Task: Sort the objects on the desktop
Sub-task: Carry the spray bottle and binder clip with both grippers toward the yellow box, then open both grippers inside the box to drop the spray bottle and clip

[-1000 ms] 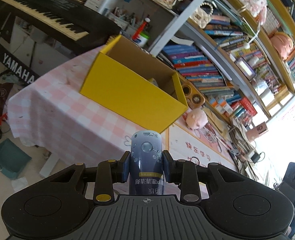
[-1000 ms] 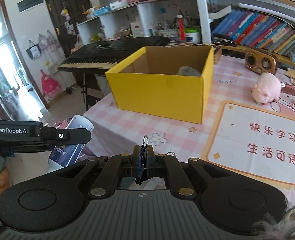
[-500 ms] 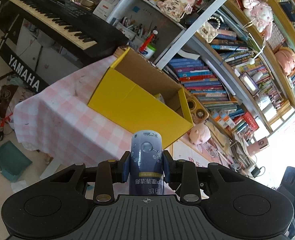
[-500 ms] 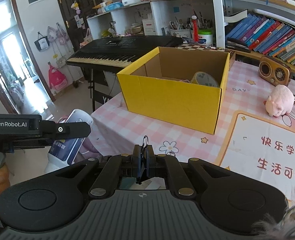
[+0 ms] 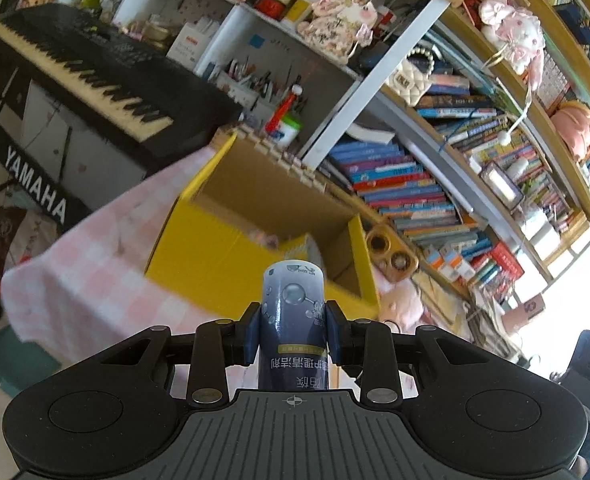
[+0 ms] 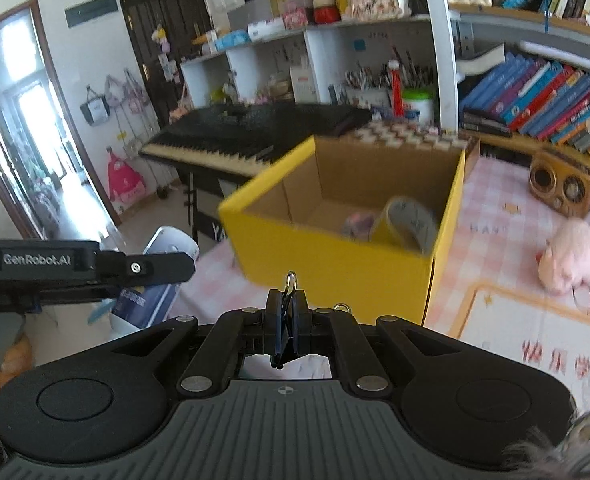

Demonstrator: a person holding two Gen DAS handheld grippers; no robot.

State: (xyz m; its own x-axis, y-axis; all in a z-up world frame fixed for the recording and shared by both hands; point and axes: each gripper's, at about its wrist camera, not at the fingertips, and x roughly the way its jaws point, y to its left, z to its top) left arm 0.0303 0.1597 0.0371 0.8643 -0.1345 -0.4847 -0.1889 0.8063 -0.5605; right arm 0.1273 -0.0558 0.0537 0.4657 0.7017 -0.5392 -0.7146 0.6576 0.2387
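My left gripper [image 5: 293, 320] is shut on a dark blue bottle [image 5: 293, 312] with white print, held up in the air short of the open yellow box [image 5: 231, 256]. It also shows at the left of the right wrist view [image 6: 151, 300]. My right gripper [image 6: 285, 320] is shut on a black binder clip [image 6: 285, 328], in front of the yellow box [image 6: 335, 264]. Inside the box lie a tape roll [image 6: 409, 222] and a small pinkish item [image 6: 357, 222].
The box stands on a pink checked tablecloth [image 6: 491, 200]. A pink plush pig [image 6: 573, 256] and a wooden speaker [image 6: 561, 188] sit to its right, by a printed mat [image 6: 535, 344]. A black Yamaha keyboard [image 5: 95, 80] and bookshelves [image 5: 435, 184] stand behind.
Both grippers have risen and moved toward the yellow box, so more of its inside shows. Both holds are unchanged.
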